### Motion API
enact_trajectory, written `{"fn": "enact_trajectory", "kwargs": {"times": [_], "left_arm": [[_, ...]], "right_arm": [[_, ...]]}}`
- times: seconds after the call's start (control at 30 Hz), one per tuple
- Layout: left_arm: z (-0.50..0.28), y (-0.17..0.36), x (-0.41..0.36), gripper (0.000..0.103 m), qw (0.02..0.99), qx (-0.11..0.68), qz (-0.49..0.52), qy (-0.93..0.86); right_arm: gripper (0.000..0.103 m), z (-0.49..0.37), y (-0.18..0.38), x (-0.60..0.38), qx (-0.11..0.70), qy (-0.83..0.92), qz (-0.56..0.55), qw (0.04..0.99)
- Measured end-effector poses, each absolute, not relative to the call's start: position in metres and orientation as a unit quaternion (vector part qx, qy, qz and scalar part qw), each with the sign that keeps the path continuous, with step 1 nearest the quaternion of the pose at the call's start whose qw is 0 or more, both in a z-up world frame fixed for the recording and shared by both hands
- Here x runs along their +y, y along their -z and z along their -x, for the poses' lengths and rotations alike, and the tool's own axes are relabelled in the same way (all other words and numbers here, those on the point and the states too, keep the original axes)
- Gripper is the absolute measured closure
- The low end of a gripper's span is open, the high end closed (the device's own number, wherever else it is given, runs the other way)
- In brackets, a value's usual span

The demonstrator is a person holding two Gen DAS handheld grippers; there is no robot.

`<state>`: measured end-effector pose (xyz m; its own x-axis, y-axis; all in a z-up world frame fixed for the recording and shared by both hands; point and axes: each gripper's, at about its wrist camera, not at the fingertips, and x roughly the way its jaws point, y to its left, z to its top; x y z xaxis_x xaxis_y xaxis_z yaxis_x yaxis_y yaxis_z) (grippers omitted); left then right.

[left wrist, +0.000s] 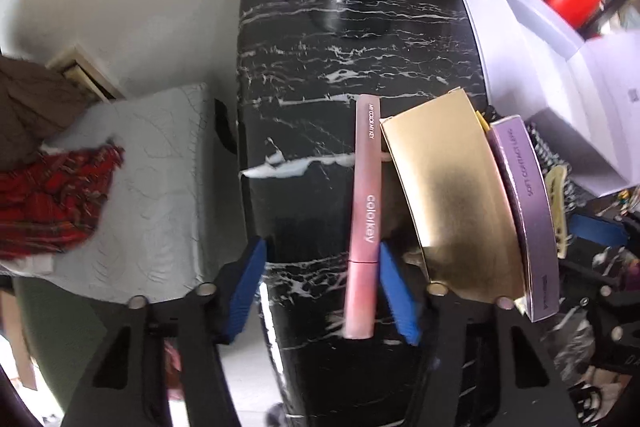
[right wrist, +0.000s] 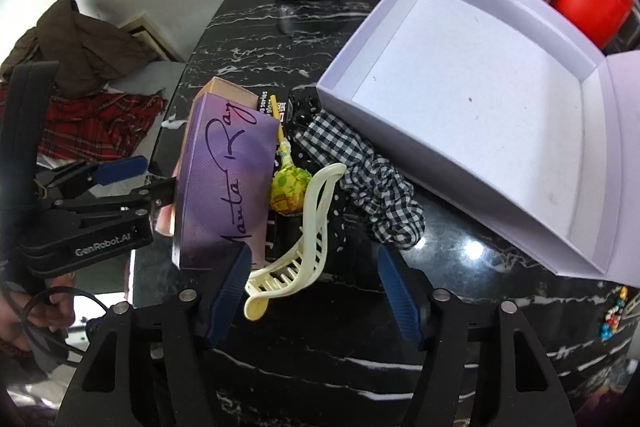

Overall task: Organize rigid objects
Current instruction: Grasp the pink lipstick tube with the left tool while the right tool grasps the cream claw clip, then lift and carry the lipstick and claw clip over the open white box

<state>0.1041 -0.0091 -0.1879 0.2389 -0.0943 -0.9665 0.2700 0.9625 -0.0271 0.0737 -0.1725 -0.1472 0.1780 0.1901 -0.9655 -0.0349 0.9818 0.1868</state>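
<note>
**Operator:** Right, I've got the left gripper [left wrist: 320,287] pointing steeply down over the black white-veined marble table [left wrist: 320,47], near its left edge. The long pink cardboard tube box [left wrist: 363,219] lies between the blue pads, its long axis running along the fingers, not across them. The inner pad looks to be against the box's side; the outer pad [left wrist: 248,287] stands well clear of it. So the jaws are half-wide and not clamped.

**Spotter:** Which arm takes it?

**Operator:** The left, I'd say; the box already sits inside its span, hard toward the inner pad. A squeeze should catch its narrow width. The shiny gold flat box [left wrist: 452,195] lies just beside it, with the purple printed carton [left wrist: 524,211] beyond.

**Spotter:** And the right?

**Operator:** The right gripper [right wrist: 316,291] is also half-wide and empty. The cream plastic hair claw clip [right wrist: 304,239] lies just ahead, toward its left pad, long axis slanting up and away. The open white cardboard tray box [right wrist: 472,99] sits toward the table's right edge, nearer that arm, and I judge it the likely destination.
</note>
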Motion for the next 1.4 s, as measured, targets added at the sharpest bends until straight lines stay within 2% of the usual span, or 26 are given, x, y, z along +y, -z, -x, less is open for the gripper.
{"fn": "enact_trajectory", "kwargs": {"times": [0.17, 0.2, 0.27, 0.3, 0.33, 0.5, 1.0, 1.4], "left_arm": [[-0.099, 0.183, -0.023, 0.08, 0.79, 0.59, -0.094, 0.139], [-0.098, 0.183, -0.026, 0.086, 0.791, 0.587, -0.096, 0.143], [-0.096, 0.182, -0.03, 0.089, 0.791, 0.585, -0.101, 0.147], [-0.095, 0.181, -0.031, 0.089, 0.793, 0.584, -0.101, 0.145], [-0.095, 0.181, -0.032, 0.089, 0.793, 0.584, -0.096, 0.145], [-0.095, 0.182, -0.02, 0.09, 0.79, 0.591, -0.075, 0.146], [-0.081, 0.151, -0.003, 0.09, 0.796, 0.587, -0.039, 0.139], [-0.065, 0.106, 0.004, 0.09, 0.823, 0.551, -0.023, 0.136]], "right_arm": [[0.048, -0.075, 0.156, -0.173, 0.65, -0.078, -0.07, 0.753], [0.053, -0.075, 0.159, -0.173, 0.653, -0.08, -0.071, 0.75], [0.062, -0.074, 0.161, -0.171, 0.654, -0.085, -0.079, 0.748], [0.071, -0.074, 0.161, -0.171, 0.653, -0.086, -0.084, 0.748], [0.073, -0.073, 0.161, -0.17, 0.655, -0.08, -0.08, 0.747], [0.078, -0.071, 0.157, -0.174, 0.653, -0.065, -0.081, 0.75], [0.079, -0.056, 0.139, -0.179, 0.645, -0.062, -0.093, 0.756], [0.079, -0.041, 0.11, -0.178, 0.62, -0.068, -0.095, 0.776]]}}
